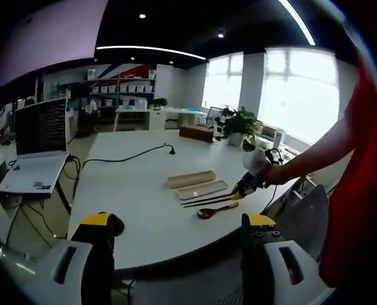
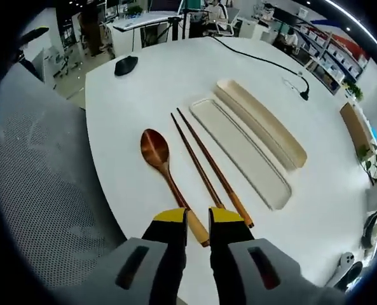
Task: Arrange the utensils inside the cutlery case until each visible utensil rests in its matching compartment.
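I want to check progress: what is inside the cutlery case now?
The shallow case tray is bare; the wooden spoon and chopsticks lie beside it on the white table. The deeper half's interior is hidden.

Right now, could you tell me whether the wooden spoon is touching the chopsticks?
Apart: the right gripper view shows bare table between the wooden spoon and the chopsticks.

Just ahead of the right gripper point(image 2: 198, 222), the spoon point(image 2: 156, 152) looks like dark reddish wood, its bowl glossy. Beside it the chopsticks point(image 2: 204, 162) look wooden too, dark shafts with paler butts by the jaws. Further out, the cutlery case point(image 2: 264, 124) and its lid point(image 2: 239, 149) are matt beige, smooth like plastic. The table point(image 2: 131, 101) is smooth white.
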